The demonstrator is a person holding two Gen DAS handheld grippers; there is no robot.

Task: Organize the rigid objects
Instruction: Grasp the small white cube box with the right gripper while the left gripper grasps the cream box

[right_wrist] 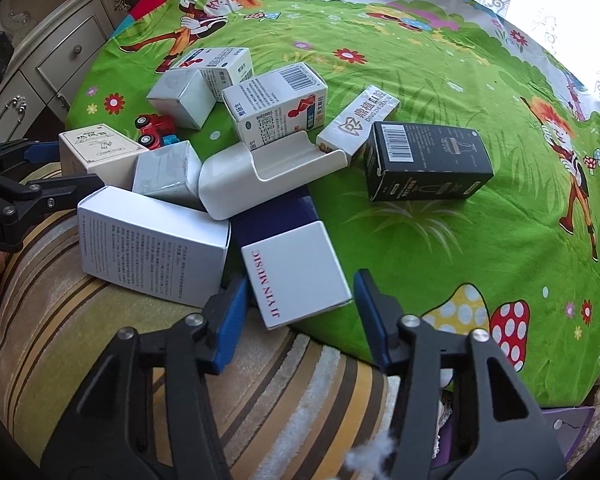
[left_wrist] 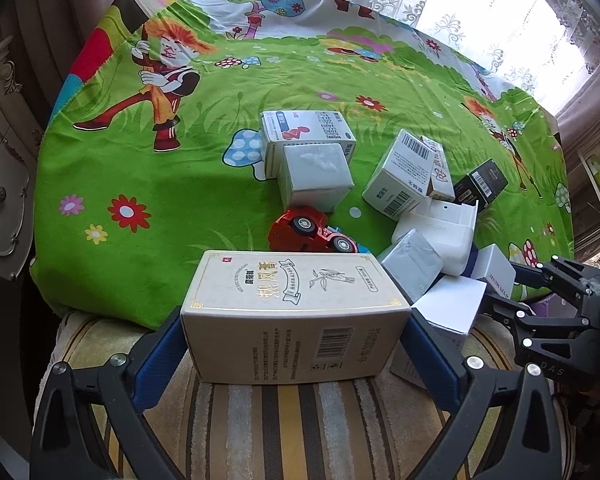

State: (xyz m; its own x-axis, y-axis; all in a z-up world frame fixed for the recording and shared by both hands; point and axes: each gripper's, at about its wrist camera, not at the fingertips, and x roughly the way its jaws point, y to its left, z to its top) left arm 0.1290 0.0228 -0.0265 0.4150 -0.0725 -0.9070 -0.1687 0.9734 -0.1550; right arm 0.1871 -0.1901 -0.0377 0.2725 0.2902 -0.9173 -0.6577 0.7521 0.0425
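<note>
My left gripper [left_wrist: 296, 312] is shut on a beige carton [left_wrist: 296, 312] with gold print; its blue pads press both short ends. The carton rests at the near edge of the green cartoon cloth [left_wrist: 180, 184]. In the right wrist view my right gripper [right_wrist: 300, 276] is shut on a white box [right_wrist: 296, 272] lettered "JIYIN MUSIC", its blue fingers [right_wrist: 228, 316] against the sides. This box lies on a dark blue box [right_wrist: 272, 216]. Behind it are a white printed box [right_wrist: 152, 240], a silver box [right_wrist: 166, 176], a white plastic holder [right_wrist: 260, 176] and a red toy car [right_wrist: 156, 128].
A black box [right_wrist: 424, 164], a long white carton [right_wrist: 356, 120] and several white medicine boxes [right_wrist: 276, 104] lie further back on the cloth. A striped cushion [right_wrist: 140, 360] lies along the near edge. A pale dresser [right_wrist: 60, 60] stands at the left, and a lace curtain [left_wrist: 480, 8] hangs behind.
</note>
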